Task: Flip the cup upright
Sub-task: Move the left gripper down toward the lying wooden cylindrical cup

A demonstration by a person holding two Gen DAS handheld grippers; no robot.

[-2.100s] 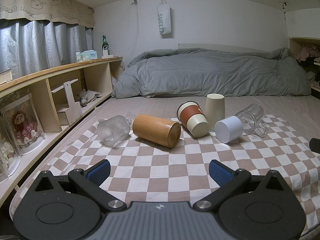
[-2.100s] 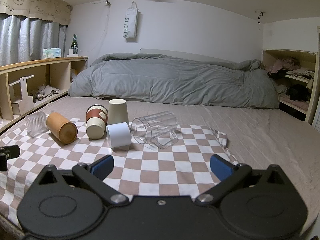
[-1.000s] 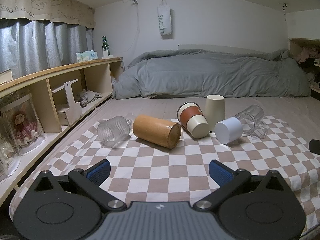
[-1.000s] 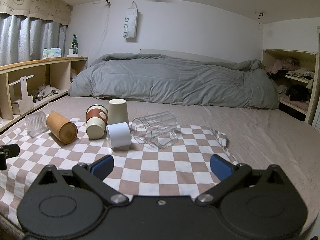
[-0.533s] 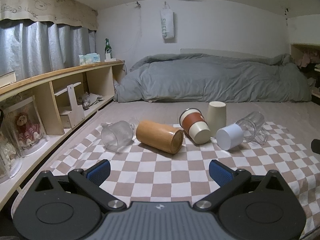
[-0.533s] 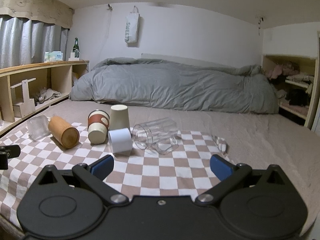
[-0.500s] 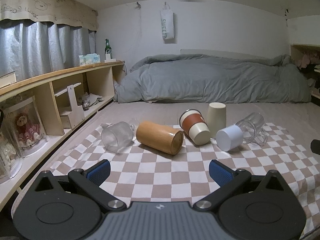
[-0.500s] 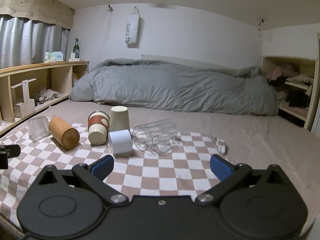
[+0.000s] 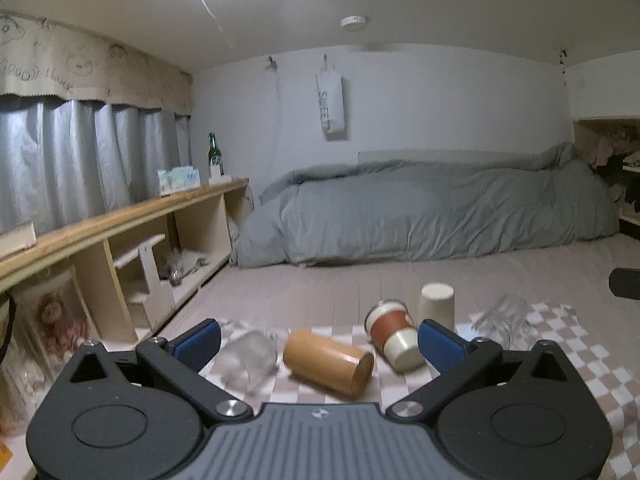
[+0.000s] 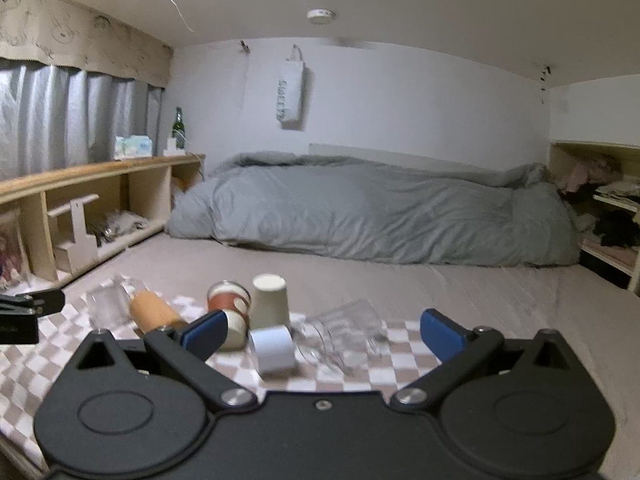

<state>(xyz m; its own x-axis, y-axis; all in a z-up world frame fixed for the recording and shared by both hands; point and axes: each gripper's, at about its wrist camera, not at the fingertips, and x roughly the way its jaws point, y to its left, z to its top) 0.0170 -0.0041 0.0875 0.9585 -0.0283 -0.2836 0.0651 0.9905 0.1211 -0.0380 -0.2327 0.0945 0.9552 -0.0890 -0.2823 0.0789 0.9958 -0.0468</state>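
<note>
Several cups lie on a checkered cloth (image 9: pixel 568 344) on the bed. A wooden cup (image 9: pixel 326 362), a ribbed glass cup (image 9: pixel 248 358), a brown-banded cup (image 9: pixel 392 334) and a clear mug (image 9: pixel 504 320) lie on their sides. A cream cup (image 9: pixel 437 308) stands upside down. In the right wrist view a white cup (image 10: pixel 274 346) lies on its side beside the clear mug (image 10: pixel 344 332). My left gripper (image 9: pixel 318 342) is open and empty, raised over the wooden cup. My right gripper (image 10: pixel 322 330) is open and empty, raised over the white cup and mug.
A wooden shelf unit (image 9: pixel 132 240) runs along the left side of the bed. A grey duvet (image 9: pixel 420 208) lies bunched at the far end. A second shelf (image 10: pixel 600 216) with clothes is at the right. The left gripper's body (image 10: pixel 24 312) shows at the left edge of the right wrist view.
Both grippers have risen and tilted upward, so the cups sit lower in both views. The views are slightly blurred. The cups have not moved and both jaws stay open.
</note>
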